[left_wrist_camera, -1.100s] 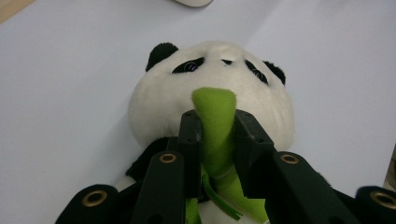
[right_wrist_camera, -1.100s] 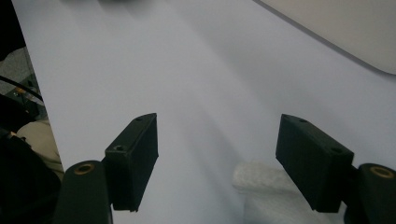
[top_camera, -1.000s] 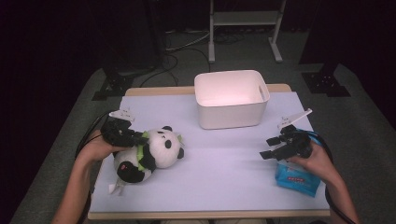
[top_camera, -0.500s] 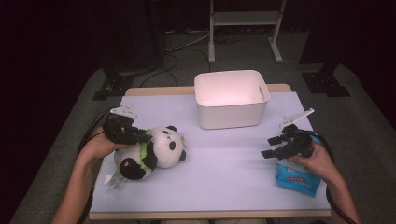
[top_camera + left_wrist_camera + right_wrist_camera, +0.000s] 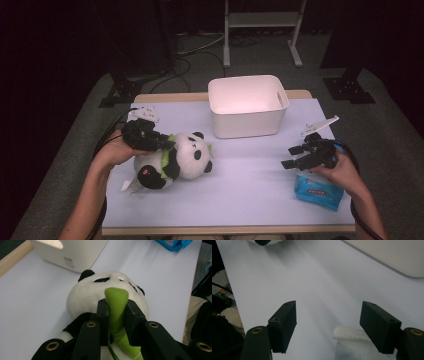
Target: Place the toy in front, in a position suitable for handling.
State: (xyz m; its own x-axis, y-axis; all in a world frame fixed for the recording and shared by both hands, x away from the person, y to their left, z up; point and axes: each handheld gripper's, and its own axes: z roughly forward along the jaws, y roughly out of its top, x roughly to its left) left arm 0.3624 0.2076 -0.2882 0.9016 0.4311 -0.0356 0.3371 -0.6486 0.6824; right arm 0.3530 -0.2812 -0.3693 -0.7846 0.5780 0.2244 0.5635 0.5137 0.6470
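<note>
A black-and-white panda plush (image 5: pixel 175 161) lies at the left of the table, head toward the middle. My left gripper (image 5: pixel 165 144) is shut on the green scarf (image 5: pixel 115 305) at its neck; in the left gripper view both pads pinch that green cloth, with the panda (image 5: pixel 100 292) head beyond. My right gripper (image 5: pixel 291 157) hovers open at the right of the table, jaws pointing left, nothing between them (image 5: pixel 328 322). A blue wipes packet (image 5: pixel 318 192) lies under the right hand.
A white plastic bin (image 5: pixel 247 106) stands at the back centre of the pale table (image 5: pixel 250 200). The wooden table edge (image 5: pixel 165 97) runs behind it. Cables trail off the left side. A white stand (image 5: pixel 260 20) is on the floor behind.
My left gripper has risen and shifted right with the scarf in it, tugging the panda a little toward the middle. The right gripper has stayed put.
</note>
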